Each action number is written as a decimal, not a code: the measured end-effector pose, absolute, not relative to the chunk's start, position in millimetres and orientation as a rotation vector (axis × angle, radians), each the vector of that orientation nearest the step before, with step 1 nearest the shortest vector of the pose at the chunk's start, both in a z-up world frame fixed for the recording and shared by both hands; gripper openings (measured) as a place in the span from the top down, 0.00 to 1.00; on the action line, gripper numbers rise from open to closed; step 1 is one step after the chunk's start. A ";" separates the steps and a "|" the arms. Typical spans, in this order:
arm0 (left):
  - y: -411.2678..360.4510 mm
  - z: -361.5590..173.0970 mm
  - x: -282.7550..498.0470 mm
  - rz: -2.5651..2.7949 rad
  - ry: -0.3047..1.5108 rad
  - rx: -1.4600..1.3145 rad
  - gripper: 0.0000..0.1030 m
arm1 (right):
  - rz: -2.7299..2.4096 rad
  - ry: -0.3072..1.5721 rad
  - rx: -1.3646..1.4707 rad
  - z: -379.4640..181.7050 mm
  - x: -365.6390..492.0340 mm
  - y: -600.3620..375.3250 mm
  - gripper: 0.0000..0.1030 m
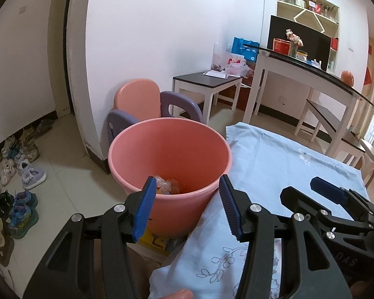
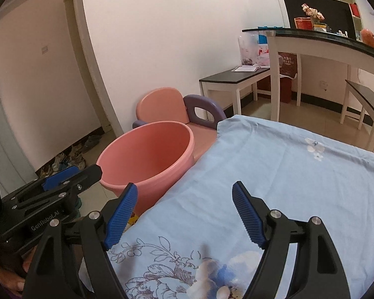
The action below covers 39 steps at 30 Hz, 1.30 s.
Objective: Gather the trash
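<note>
Two close wrist views — shared pink bucket [image 1: 169,154]

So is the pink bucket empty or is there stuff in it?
Not empty. The pink bucket stands upright, and crumpled clear wrappers lie at its bottom, seen from the left wrist. How full, cannot tell.

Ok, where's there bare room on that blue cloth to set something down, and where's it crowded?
The blue cloth is bare from the pink bucket across to its far edge; only printed flowers mark it. Both tongs, left and right, stand open and empty over its near edge. The floor left of the bucket is crowded with shoes.
</note>
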State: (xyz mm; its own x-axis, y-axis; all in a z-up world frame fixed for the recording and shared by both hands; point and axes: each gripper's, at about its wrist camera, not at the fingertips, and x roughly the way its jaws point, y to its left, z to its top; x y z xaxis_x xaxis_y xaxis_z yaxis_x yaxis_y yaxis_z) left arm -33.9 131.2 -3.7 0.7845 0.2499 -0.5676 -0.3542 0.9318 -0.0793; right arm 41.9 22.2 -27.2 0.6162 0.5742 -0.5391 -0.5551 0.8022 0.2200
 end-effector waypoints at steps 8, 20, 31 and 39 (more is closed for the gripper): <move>123.8 -4.4 -31.2 0.325 0.587 -0.175 0.49 | 0.647 0.632 0.041 -27.9 42.4 18.7 0.25; 119.3 -5.2 -29.3 0.322 0.592 -0.164 0.49 | 0.642 0.634 0.051 -28.6 43.4 14.6 0.25; 119.0 -5.0 -29.0 0.322 0.591 -0.165 0.49 | 0.639 0.626 0.058 -28.5 43.1 12.8 0.25; 118.4 -5.1 -28.8 0.322 0.592 -0.164 0.49 | 0.633 0.614 0.071 -27.0 40.5 8.8 0.25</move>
